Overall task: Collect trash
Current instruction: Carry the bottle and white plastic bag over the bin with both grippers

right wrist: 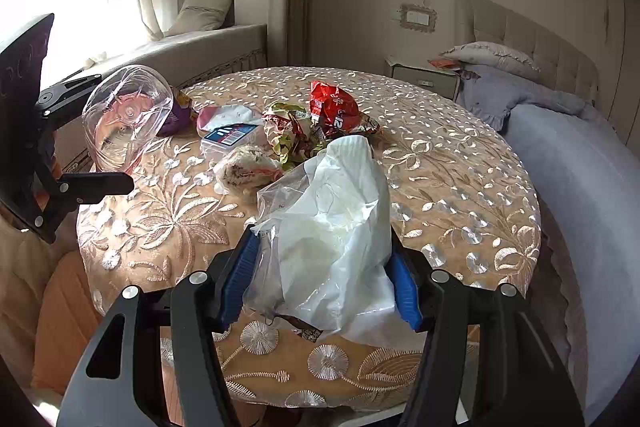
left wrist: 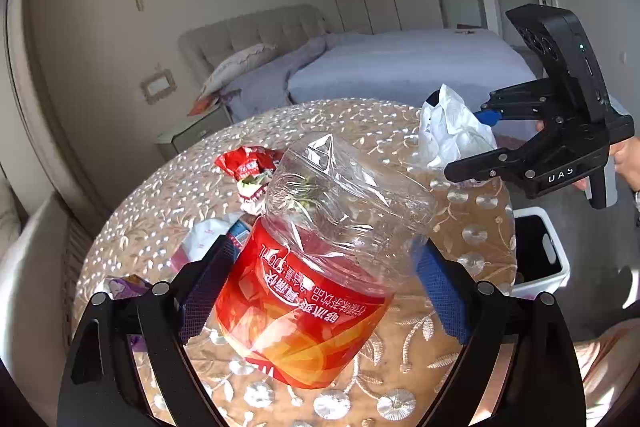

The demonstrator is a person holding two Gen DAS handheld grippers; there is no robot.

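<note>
Bottle (left wrist: 320,247) clamped in our left gripper (left wrist: 320,291) jaws, above desk (left wrist: 472,239). Right gripper (right wrist: 320,279) jaws closed on white bag (right wrist: 332,227). Wrappers (right wrist: 312,123) crowd desk at 12 o'clock; bin (left wrist: 540,251) at our 3 o'clock.

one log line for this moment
left gripper: shut on bottle | right gripper: shut on plastic bag | wrappers: on table

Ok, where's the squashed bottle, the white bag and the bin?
squashed bottle (left wrist: 308,291): left wrist view, red label.
white bag (right wrist: 336,227): right wrist view, crumpled middle.
bin (left wrist: 560,259): left wrist view, white rim.
</note>
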